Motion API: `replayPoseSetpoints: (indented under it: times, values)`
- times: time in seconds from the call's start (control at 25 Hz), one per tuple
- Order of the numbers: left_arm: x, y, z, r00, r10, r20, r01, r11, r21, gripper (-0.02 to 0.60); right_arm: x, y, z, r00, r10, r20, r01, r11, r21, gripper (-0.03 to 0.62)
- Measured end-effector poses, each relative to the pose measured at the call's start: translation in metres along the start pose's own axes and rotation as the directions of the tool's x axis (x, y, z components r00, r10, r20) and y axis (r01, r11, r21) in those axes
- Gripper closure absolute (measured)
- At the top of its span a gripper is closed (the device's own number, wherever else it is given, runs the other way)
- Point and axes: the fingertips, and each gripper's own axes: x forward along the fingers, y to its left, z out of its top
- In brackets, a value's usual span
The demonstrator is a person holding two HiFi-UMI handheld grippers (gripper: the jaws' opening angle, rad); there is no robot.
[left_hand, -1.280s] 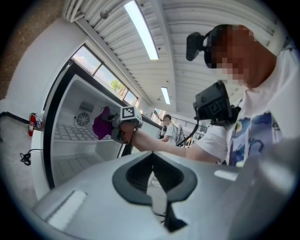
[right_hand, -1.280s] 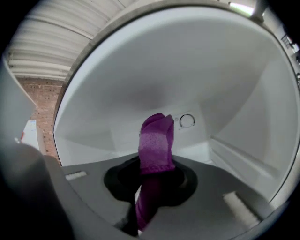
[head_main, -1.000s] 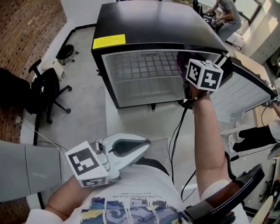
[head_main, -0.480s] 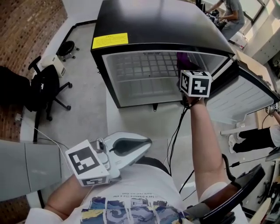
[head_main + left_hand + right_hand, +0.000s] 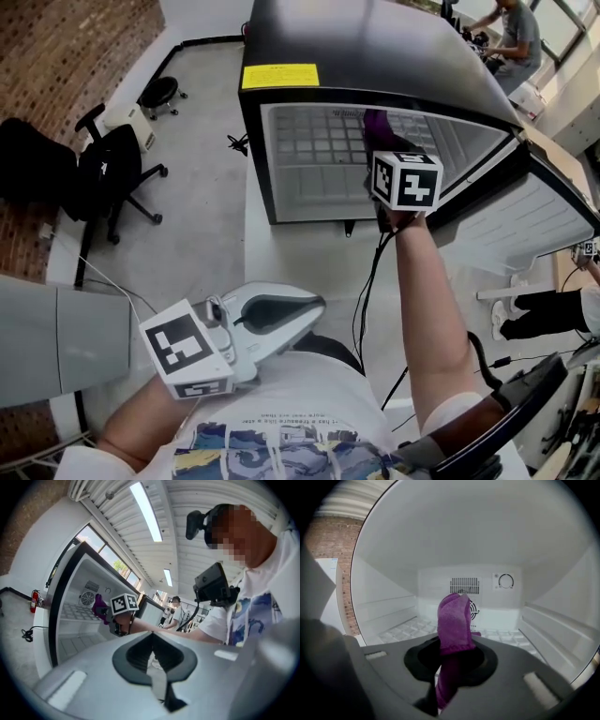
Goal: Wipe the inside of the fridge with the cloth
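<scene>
Your left gripper (image 5: 314, 305) is held low, close to your chest, its jaws pressed together with nothing between them; the left gripper view shows the two dark pads (image 5: 161, 656) meeting along a single seam. It points toward the fridge from well back.

Ahead of you stands the black fridge (image 5: 375, 47), with a yellow label (image 5: 279, 76) on its top near the front left corner. Its white inside is open to view, with a wire shelf (image 5: 319, 141) across it.

Your right arm reaches forward, and your right gripper (image 5: 380, 141) is at the right side of the fridge opening. Its jaws are clamped on the purple cloth (image 5: 377, 124), which sticks up from between them inside the cavity. In the right gripper view the cloth (image 5: 453, 623) rises in front of the back wall's vent (image 5: 465, 586), with a round dial (image 5: 505, 581) to its right.

Farther right, the fridge door (image 5: 525, 216) hangs wide open.
</scene>
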Motion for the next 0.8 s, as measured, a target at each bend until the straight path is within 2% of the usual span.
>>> replayPoseSetpoints:
  times: [0.2,0.52,0.8]
  values:
    - [-0.017,-0.002,-0.002,0.999,0.051,0.019,-0.051,0.999,-0.004,0.574,0.011,0.043,0.006,0.997,0.073,0.006,-0.073,0.997,-0.020,0.542]
    - [-0.051,-0.003,-0.007,0.992,0.124,0.040,-0.123,0.992,-0.015,0.574,0.023,0.111,0.016,0.984,0.178,0.028,-0.178,0.984,0.004,0.542]
    - [-0.069,-0.009,-0.012,0.984,0.168,0.050,-0.167,0.986,-0.023,0.574,0.023,0.149,0.018,0.962,0.268,0.059,-0.272,0.960,0.072,0.542]
